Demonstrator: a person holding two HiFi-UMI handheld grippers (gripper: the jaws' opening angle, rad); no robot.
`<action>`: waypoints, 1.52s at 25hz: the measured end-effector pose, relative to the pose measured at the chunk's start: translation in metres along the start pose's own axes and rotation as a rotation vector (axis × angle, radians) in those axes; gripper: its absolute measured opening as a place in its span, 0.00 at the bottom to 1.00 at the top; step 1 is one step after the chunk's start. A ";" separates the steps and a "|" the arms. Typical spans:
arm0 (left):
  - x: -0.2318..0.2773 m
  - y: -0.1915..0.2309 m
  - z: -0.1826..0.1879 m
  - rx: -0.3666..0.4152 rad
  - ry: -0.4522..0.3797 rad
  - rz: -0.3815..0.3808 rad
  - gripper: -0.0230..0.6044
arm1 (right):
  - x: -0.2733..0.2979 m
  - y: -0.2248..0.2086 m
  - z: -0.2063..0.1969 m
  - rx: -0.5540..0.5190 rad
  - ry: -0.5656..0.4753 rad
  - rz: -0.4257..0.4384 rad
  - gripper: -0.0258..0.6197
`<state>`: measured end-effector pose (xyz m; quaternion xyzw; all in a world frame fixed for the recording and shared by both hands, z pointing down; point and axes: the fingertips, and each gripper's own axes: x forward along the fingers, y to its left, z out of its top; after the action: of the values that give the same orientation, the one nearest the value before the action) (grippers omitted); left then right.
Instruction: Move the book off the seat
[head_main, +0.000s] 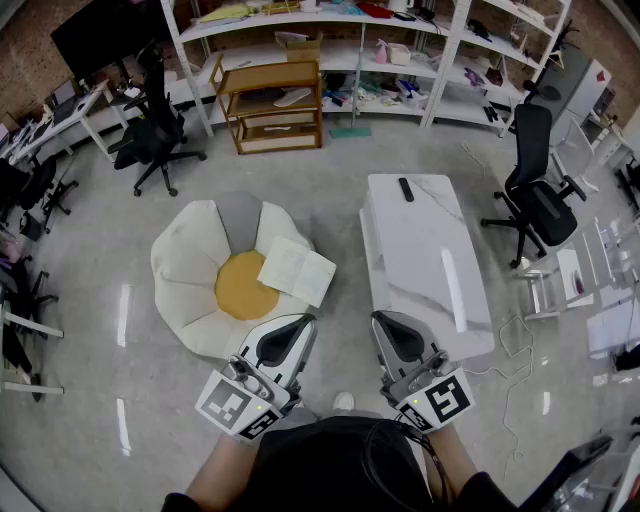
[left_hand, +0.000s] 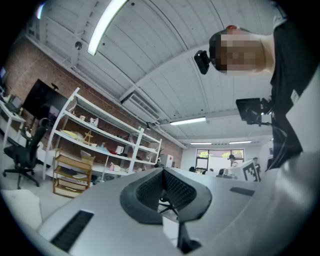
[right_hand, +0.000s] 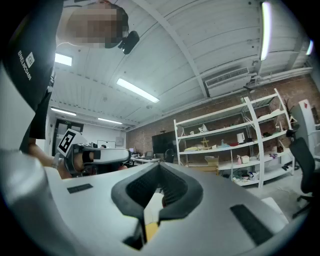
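An open book with pale pages lies on the right side of a flower-shaped floor seat, which has white petals and a yellow middle. My left gripper is held close to my body, just below the seat's near edge, jaws shut and nothing in them. My right gripper hangs beside it at the near end of the white table, also shut and empty. In the left gripper view the left gripper points out across the room. The right gripper does the same in the right gripper view.
A long white marble-look table stands right of the seat, with a black remote on its far end. A wooden shelf trolley and white shelving stand at the back. Office chairs stand left and right.
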<state>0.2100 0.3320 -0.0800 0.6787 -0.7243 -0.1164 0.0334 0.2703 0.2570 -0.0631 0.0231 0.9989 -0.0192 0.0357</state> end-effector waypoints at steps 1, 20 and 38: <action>0.001 -0.003 -0.003 -0.009 0.012 0.001 0.04 | -0.002 -0.001 0.000 0.000 0.000 0.000 0.06; 0.030 -0.043 -0.017 -0.011 0.008 -0.001 0.04 | -0.044 -0.039 0.002 0.028 -0.032 0.047 0.06; 0.071 0.073 -0.045 -0.079 0.059 0.047 0.04 | 0.047 -0.096 -0.032 0.061 0.036 0.026 0.06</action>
<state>0.1428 0.2595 -0.0282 0.6628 -0.7337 -0.1240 0.0839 0.2167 0.1647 -0.0308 0.0375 0.9980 -0.0486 0.0172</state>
